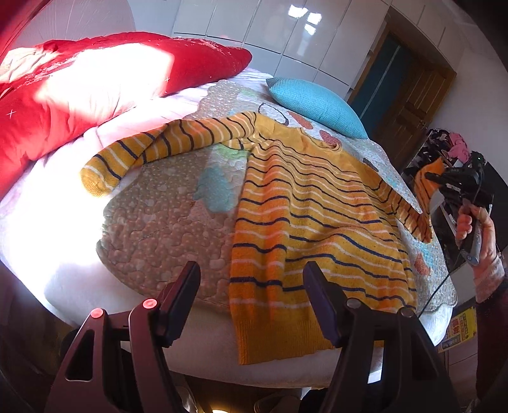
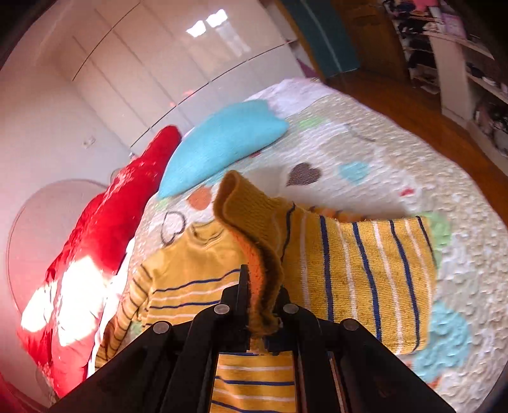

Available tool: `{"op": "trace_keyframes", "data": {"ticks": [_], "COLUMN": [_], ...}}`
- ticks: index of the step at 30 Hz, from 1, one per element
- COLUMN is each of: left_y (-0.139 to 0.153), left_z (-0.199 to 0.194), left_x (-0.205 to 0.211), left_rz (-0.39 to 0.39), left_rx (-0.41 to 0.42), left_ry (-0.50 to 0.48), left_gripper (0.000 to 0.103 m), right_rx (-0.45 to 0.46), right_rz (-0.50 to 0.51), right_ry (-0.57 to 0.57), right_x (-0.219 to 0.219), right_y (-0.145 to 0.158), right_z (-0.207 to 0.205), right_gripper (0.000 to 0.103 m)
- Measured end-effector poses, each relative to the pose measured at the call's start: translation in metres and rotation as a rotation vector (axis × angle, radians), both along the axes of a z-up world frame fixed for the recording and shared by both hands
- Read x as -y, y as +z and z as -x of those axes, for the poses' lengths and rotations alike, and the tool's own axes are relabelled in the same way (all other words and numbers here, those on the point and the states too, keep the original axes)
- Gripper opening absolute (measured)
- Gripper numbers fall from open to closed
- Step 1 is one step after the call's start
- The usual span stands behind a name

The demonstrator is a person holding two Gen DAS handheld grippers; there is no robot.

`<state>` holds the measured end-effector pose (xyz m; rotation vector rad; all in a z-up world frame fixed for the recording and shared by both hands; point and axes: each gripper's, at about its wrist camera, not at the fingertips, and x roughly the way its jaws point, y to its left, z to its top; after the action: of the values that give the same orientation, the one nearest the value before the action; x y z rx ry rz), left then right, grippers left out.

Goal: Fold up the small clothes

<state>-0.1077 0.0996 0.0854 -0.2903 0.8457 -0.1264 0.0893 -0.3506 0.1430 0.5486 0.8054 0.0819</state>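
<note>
Yellow striped sweater [image 1: 317, 222] spread flat on a quilted blanket [image 1: 165, 222], body lying front-up with its ribbed hem hanging over the near edge of the blanket. One sleeve [image 1: 152, 149] stretched out sideways from the sweater's shoulder toward the red pillow [image 1: 95, 82], cuff resting at the sunlit edge of the blanket. Other sleeve [image 2: 365, 273] lifted off the blanket on the sweater's far side, cuff [image 2: 247, 216] raised in the air above the sweater's chest. Blue cushion [image 1: 314, 104] beyond the sweater's collar, apart from it. Red pillow beside the blue cushion, farther from the sweater's body.

Left gripper [image 1: 250, 298] hovering over the sweater's hem, jaws standing wide apart, nothing between them; one finger over the bare blanket just beside the sweater, the other over the striped knit. Contact with the cloth not clear from this angle.

Right gripper [image 2: 263, 305] clamped tight on the lifted sleeve just below its cuff, knit bunched and pinched between the black fingers [image 2: 241, 295], cuff sticking up past the tips. Seen from the left wrist camera at the sweater's far side, held up by a hand [image 1: 476, 228] in a pale knitted sleeve, with the orange-striped sleeve trailing from it back down to the sweater's shoulder.

White glossy wardrobe doors [image 1: 270, 28] behind the blue cushion. Wooden floor [image 2: 428, 120] past the blanket's far edge. Some motion blur in the right wrist view.
</note>
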Motion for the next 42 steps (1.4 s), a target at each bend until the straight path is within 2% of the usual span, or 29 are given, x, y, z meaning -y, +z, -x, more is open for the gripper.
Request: {"op": "trace_keyframes", "data": {"ticks": [6, 13, 16, 18, 19, 20, 22, 26, 31, 35, 39, 42], "left_y": [-0.009, -0.031, -0.039, -0.041, -0.041, -0.041, -0.04, -0.04, -0.042, -0.042, -0.04, -0.042], "left_z": [0.009, 0.01, 0.012, 0.014, 0.016, 0.017, 0.02, 0.026, 0.038, 0.053, 0.069, 0.08], "left_x": [-0.036, -0.075, -0.089, -0.095, -0.098, -0.101, -0.105, -0.115, -0.14, -0.161, -0.178, -0.189], "left_rz": [0.007, 0.026, 0.047, 0.055, 0.057, 0.058, 0.062, 0.062, 0.085, 0.106, 0.121, 0.139], "left_rx": [0.01, -0.032, -0.05, -0.053, -0.053, -0.052, -0.051, -0.046, -0.049, -0.046, -0.038, -0.036], "left_ry": [0.057, 0.126, 0.155, 0.171, 0.179, 0.186, 0.202, 0.24, 0.321, 0.391, 0.448, 0.485], "left_gripper": [0.069, 0.069, 0.069, 0.069, 0.069, 0.069, 0.069, 0.069, 0.07, 0.07, 0.07, 0.071], "right_rx": [-0.055, -0.144, -0.206, -0.228, -0.235, -0.233, -0.214, -0.184, -0.152, -0.166, -0.205, -0.208], "right_rz": [0.05, 0.145, 0.147, 0.135, 0.121, 0.102, 0.077, 0.101, 0.14, 0.097, 0.009, 0.032], "right_ry": [0.158, 0.264, 0.287, 0.3, 0.309, 0.321, 0.358, 0.466, 0.648, 0.771, 0.876, 0.942], "right_x": [-0.126, -0.23, -0.257, -0.27, -0.276, -0.279, -0.289, -0.314, -0.36, -0.405, -0.448, -0.485], "right_y": [-0.03, -0.08, -0.103, -0.113, -0.116, -0.117, -0.113, -0.096, -0.08, -0.087, -0.101, -0.109], "right_z": [-0.067, -0.122, -0.136, -0.14, -0.141, -0.14, -0.135, -0.115, -0.065, -0.031, -0.004, 0.014], "right_gripper": [0.006, 0.006, 0.012, 0.021, 0.031, 0.038, 0.038, 0.039, 0.041, 0.045, 0.045, 0.049]}}
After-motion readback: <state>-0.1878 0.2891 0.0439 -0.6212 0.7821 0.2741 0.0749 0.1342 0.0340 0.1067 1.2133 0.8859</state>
